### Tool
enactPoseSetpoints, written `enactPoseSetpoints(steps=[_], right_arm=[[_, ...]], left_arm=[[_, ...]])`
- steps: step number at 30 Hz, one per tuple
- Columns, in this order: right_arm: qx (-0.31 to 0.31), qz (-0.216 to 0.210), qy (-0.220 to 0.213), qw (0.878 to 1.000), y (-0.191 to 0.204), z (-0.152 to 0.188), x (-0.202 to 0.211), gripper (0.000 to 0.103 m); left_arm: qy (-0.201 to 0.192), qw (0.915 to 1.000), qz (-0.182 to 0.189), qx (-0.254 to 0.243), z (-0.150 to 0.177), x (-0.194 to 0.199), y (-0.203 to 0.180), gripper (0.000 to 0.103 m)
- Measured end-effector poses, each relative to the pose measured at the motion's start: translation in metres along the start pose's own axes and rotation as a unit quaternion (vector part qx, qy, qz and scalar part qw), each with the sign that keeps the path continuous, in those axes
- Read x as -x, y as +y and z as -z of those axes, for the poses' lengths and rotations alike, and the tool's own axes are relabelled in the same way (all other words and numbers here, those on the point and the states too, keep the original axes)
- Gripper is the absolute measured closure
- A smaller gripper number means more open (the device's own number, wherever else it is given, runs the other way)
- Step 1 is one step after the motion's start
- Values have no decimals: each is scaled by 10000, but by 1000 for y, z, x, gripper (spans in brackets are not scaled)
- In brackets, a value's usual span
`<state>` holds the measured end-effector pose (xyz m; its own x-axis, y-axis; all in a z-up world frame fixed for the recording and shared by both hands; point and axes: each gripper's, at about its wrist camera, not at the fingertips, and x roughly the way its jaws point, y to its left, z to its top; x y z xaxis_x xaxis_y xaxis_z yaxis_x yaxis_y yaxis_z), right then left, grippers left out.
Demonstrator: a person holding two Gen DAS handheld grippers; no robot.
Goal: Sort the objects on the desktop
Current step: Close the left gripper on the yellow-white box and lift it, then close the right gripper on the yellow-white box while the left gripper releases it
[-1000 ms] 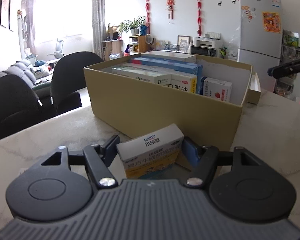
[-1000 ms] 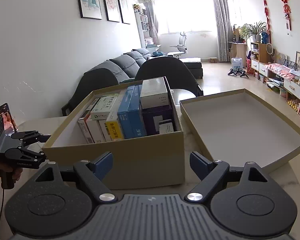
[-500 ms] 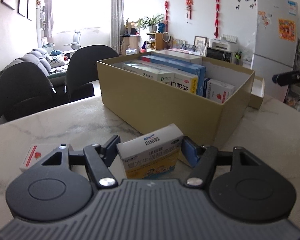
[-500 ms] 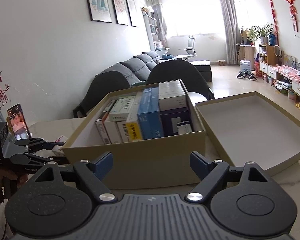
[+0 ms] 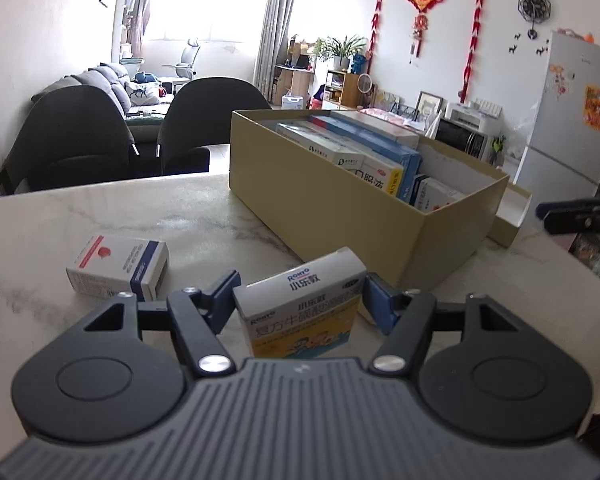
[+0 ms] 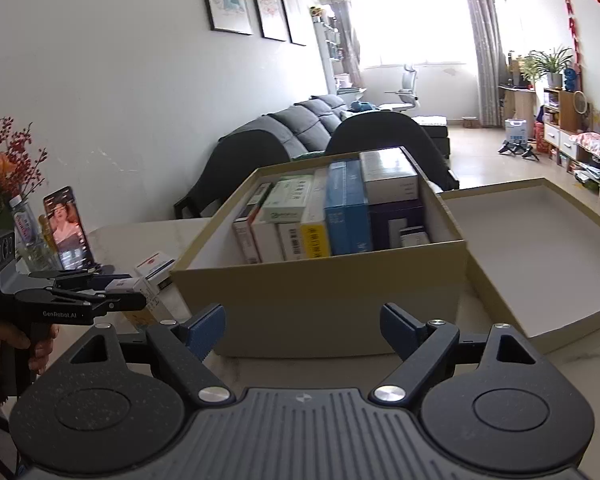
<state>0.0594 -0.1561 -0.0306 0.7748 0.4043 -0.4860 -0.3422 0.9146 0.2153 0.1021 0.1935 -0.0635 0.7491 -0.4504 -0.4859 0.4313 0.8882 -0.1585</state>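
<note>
My left gripper (image 5: pixel 300 300) is shut on a white and yellow medicine box (image 5: pixel 302 304), held upright just above the marble table (image 5: pixel 148 216). The tan cardboard box (image 5: pixel 332 216), filled with several upright medicine boxes, stands just beyond it to the right. Another small white box with a red mark (image 5: pixel 118 266) lies on the table to the left. In the right wrist view my right gripper (image 6: pixel 302 330) is open and empty, facing the near wall of the cardboard box (image 6: pixel 320 300). The left gripper (image 6: pixel 100 292) with its box shows at the left there.
The box lid (image 6: pixel 540 260) lies open-side up to the right of the cardboard box. A phone on a stand (image 6: pixel 66 228), a bottle and a vase of flowers (image 6: pixel 8 172) stand at the table's left end. Dark chairs (image 5: pixel 208 124) stand behind the table.
My left gripper has swung left and rolled with the medicine box, so the cardboard box now lies further right and the small white box has come into view. The right gripper drifted sideways, still open.
</note>
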Motion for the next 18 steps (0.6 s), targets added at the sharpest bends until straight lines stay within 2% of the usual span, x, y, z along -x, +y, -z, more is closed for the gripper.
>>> enactPoseSetpoints(steps=[8, 18], right_arm=[[221, -579, 118, 9980, 29, 9, -2, 16], [633, -1136, 260, 9912, 60, 21, -3, 17]], left_arm=[[-74, 9971, 366, 659, 7, 19, -1, 37], [-72, 9931, 779, 876, 17, 29, -9, 37]])
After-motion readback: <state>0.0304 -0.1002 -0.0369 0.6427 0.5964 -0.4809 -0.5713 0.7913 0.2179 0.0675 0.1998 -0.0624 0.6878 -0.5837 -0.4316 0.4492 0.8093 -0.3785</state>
